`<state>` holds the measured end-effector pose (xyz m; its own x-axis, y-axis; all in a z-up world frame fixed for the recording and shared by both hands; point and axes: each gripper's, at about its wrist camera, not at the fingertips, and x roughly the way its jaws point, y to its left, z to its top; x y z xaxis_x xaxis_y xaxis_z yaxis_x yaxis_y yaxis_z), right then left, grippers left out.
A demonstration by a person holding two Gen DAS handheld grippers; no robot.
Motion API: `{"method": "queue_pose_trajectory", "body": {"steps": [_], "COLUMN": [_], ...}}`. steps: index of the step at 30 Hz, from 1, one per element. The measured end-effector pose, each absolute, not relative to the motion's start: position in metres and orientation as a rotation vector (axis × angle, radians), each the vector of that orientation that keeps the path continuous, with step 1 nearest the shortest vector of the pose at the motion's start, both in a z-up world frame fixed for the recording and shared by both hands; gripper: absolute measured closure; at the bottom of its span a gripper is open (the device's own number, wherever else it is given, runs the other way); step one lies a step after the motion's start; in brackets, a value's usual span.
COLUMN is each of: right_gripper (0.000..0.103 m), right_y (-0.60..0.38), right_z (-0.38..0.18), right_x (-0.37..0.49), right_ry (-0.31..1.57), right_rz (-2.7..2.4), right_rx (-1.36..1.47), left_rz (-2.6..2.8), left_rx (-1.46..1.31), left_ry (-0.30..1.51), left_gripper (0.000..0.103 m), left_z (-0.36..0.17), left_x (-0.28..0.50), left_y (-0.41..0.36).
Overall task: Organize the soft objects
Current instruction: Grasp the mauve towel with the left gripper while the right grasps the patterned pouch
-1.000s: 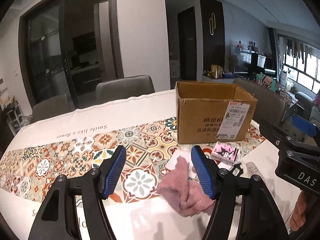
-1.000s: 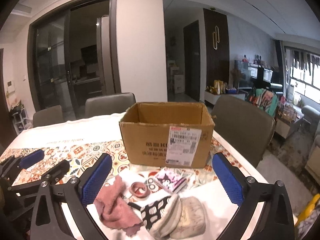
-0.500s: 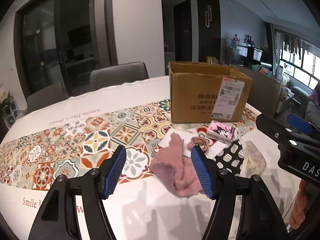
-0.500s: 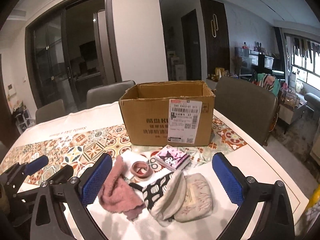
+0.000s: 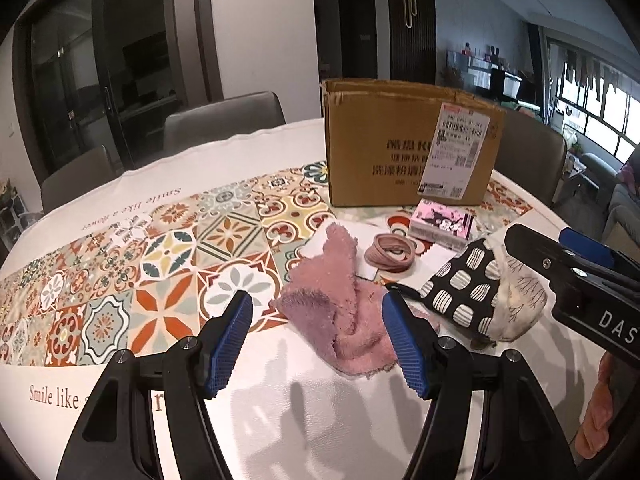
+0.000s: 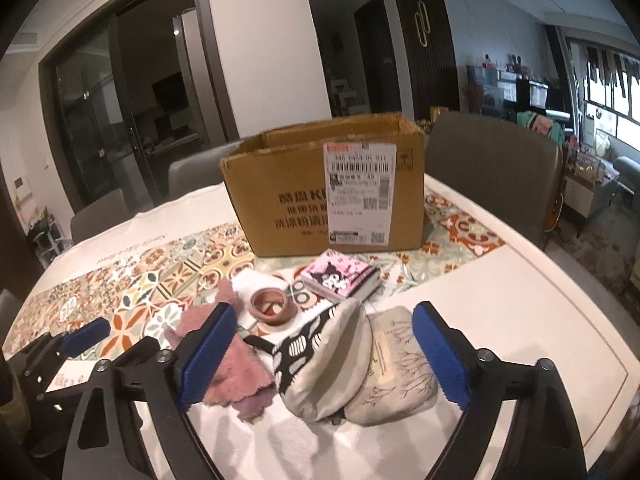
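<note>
A crumpled pink cloth [image 5: 336,312] lies on the white table, just ahead of my left gripper [image 5: 315,304]. That gripper is open, with the cloth between and beyond its blue pads, untouched. My right gripper [image 6: 324,316] hovers low over a black-and-white patterned pouch [image 6: 316,360] and a beige pouch [image 6: 400,372]. Its jaws are closing; both pouches sit between the fingers and the pads are clear of them. An open cardboard box [image 6: 320,192] stands behind the pile.
A pink cartoon tissue pack [image 6: 340,276] and a ring of pink hair ties [image 6: 274,306] lie in front of the box. A patterned tile runner [image 5: 160,248] crosses the table. Grey chairs [image 6: 492,168] stand around it. A person's hand [image 5: 600,416] shows at the right edge.
Both grippers have sunk toward the table, so the cloth and pouches look nearer and larger. The right gripper's fingers stand closer together than before.
</note>
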<state>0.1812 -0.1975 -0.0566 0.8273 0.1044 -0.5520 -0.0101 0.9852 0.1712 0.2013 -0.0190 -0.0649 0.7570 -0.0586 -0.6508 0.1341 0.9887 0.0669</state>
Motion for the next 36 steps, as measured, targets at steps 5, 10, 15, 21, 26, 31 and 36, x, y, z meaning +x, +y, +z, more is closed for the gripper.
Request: {"method": "queue_pose_trajectory", "body": {"steps": [5, 10, 15, 21, 26, 31, 36], "right_gripper": [0.026, 0.040, 0.054, 0.062, 0.072, 0.078, 0.080], "right_y": [-0.199, -0.198, -0.191, -0.185, -0.184, -0.186, -0.184], "right_z": [-0.073, -0.085, -0.096, -0.103, -0.106, -0.112, -0.111], "right_x": [0.190, 0.199, 0.207, 0.213, 0.219, 0.224, 0.223], "right_ry": [0.640, 0.675, 0.723, 0.751, 0.772, 0.808, 0.809], "right_rz": [0.066, 0.077, 0.119, 0.152, 0.164, 0.192, 0.196], "right_rx": [0.173, 0.192, 0.195, 0.195, 0.184, 0.207, 0.180], "left_rz": [-0.110, -0.136, -0.161, -0.170, -0.179, -0.185, -0.198], "left_rx": [0.116, 0.100, 0.084, 0.091, 0.106, 0.114, 0.091], "left_ry": [0.722, 0.755, 0.780, 0.805, 0.838, 0.858, 0.827], "left_gripper": [0.036, 0.037, 0.039, 0.044, 0.054, 0.074, 0.088], "left_z": [-0.077, -0.089, -0.095, -0.104, -0.114, -0.120, -0.115], "left_x": [0.209, 0.217, 0.226, 0.240, 0.250, 0.254, 0.251], "left_y": [-0.020, -0.018, -0.016, -0.019, -0.024, -0.029, -0.026]}}
